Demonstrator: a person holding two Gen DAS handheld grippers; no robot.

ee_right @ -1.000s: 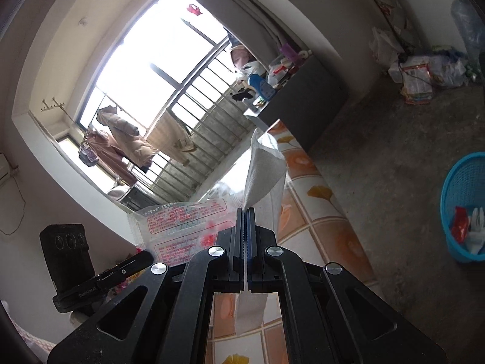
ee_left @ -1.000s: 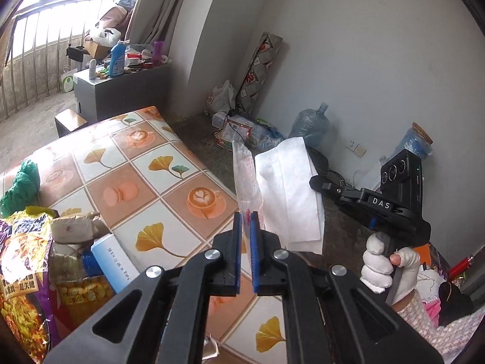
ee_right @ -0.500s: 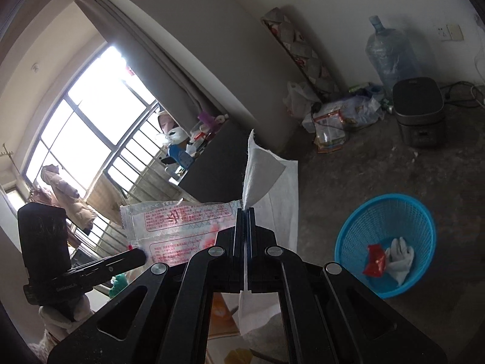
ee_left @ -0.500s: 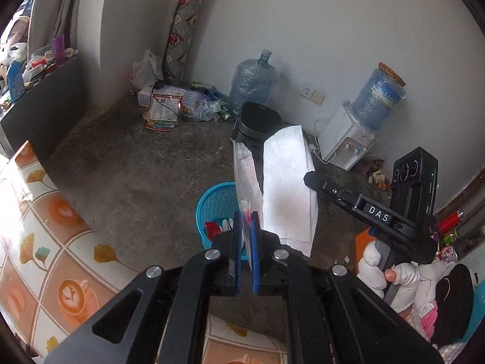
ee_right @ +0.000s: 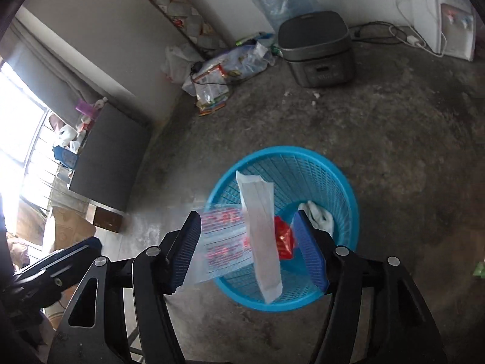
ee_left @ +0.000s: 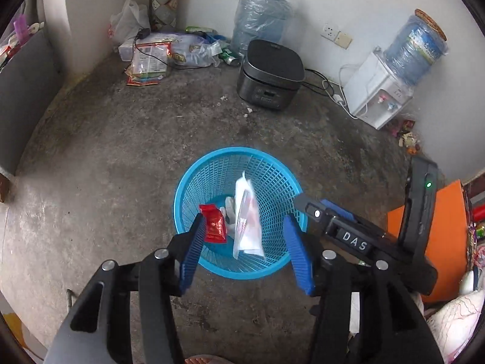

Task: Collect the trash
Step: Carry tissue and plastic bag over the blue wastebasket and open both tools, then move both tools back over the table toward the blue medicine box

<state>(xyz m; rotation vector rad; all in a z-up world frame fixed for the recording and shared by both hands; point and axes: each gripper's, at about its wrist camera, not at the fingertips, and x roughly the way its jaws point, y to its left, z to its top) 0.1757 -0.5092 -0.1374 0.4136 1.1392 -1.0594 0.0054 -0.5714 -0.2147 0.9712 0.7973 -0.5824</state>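
Floor: bare concrete under blue basket (ee_left: 282, 268)
Tongs: left tongs (ee_left: 244, 250), right tongs (ee_right: 248, 250) spread, empty
Risk: falling tissue (ee_right: 260, 239) and plastic wrapper (ee_right: 222, 242) could have drifted past the rim

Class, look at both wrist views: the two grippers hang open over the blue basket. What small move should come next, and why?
Probably draw both grippers back toward the table for more trash. The left gripper and right gripper are open and empty, while the white tissue and clear printed wrapper are dropping into the blue basket.

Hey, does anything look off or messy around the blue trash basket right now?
Nothing spilled. Both grippers, left and right, are open above the blue basket; the white tissue and clear wrapper appear mid-fall.
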